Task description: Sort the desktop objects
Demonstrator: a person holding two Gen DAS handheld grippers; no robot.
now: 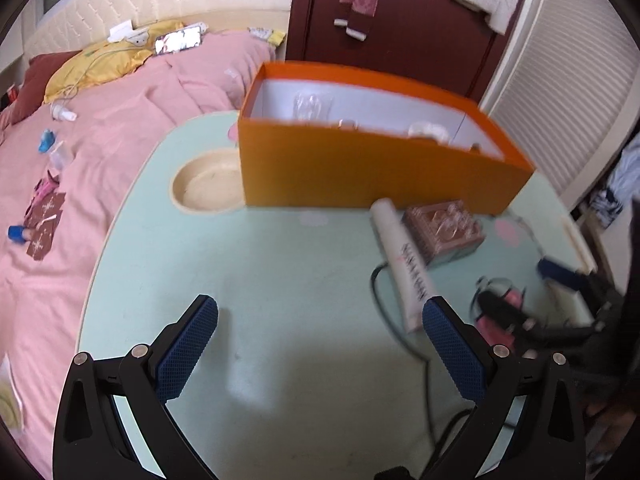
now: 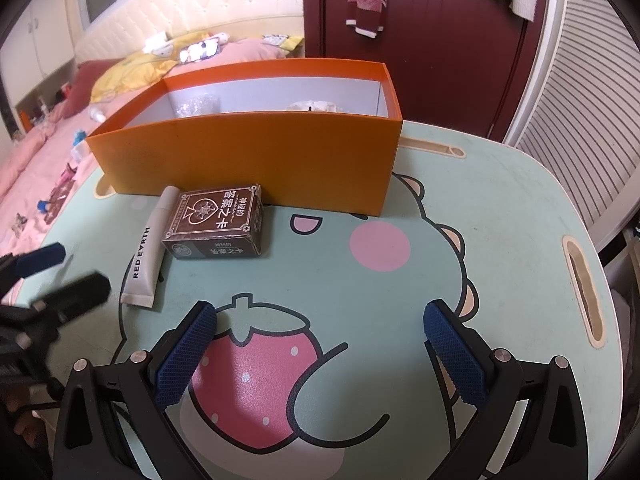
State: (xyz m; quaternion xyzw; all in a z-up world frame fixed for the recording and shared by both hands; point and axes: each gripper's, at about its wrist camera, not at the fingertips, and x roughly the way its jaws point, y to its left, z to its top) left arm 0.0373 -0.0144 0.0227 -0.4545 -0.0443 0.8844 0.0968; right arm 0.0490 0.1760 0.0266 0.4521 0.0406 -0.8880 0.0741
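An open orange box (image 2: 248,160) stands at the back of the mint-green lap table (image 2: 500,240). Inside it lie a clear plastic item (image 2: 196,106) and something white and crumpled (image 2: 316,106). In front of the box are a brown card box (image 2: 218,222) and a white tube (image 2: 146,256) marked RED EARTH, side by side. My right gripper (image 2: 320,316) hangs open over the strawberry print, holding nothing. My left gripper (image 1: 320,312) is open too and empty, left of the tube (image 1: 404,264) and card box (image 1: 444,232). It also shows at the left edge of the right wrist view, left gripper (image 2: 68,276).
The table has a round cup recess (image 1: 208,188) left of the orange box (image 1: 360,172) and a slot handle (image 2: 584,292) on its right side. A bed with a pink duvet (image 1: 100,140) and scattered small items lies to the left. A dark red wardrobe (image 2: 432,40) stands behind.
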